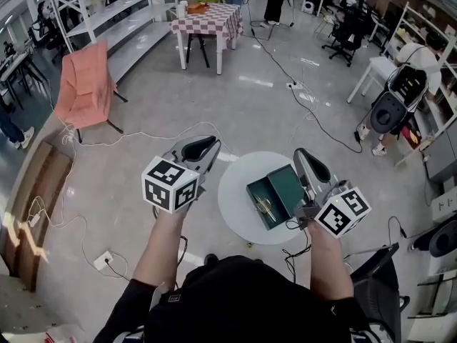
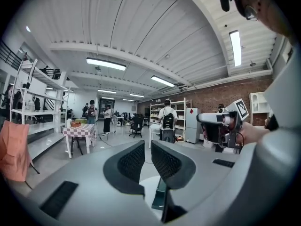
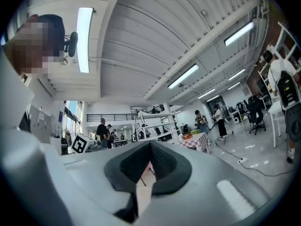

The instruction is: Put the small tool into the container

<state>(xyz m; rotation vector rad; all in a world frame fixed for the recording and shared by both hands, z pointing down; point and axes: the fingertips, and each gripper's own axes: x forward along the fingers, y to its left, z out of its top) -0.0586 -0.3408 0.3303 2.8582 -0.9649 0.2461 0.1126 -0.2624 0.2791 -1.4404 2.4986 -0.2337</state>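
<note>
An open green box (image 1: 278, 191) lies on a small round white table (image 1: 239, 191) below me. Inside its lower half rests a small golden tool (image 1: 265, 207). Both grippers are held up above the table and point away from me, and neither holds anything. My left gripper (image 1: 202, 146) hangs left of the table, with a narrow gap between its pads (image 2: 148, 144). Through that gap an edge of the green box (image 2: 161, 194) shows. My right gripper (image 1: 308, 161) hovers over the box's right side, its tips touching (image 3: 150, 144).
A chair draped in pink cloth (image 1: 86, 88) stands far left, and a checkered table (image 1: 207, 20) stands at the back. Cables trail over the grey floor (image 1: 285, 63), with a power strip (image 1: 103, 261) at lower left. Shelving and a seated person (image 1: 400, 98) are at the right.
</note>
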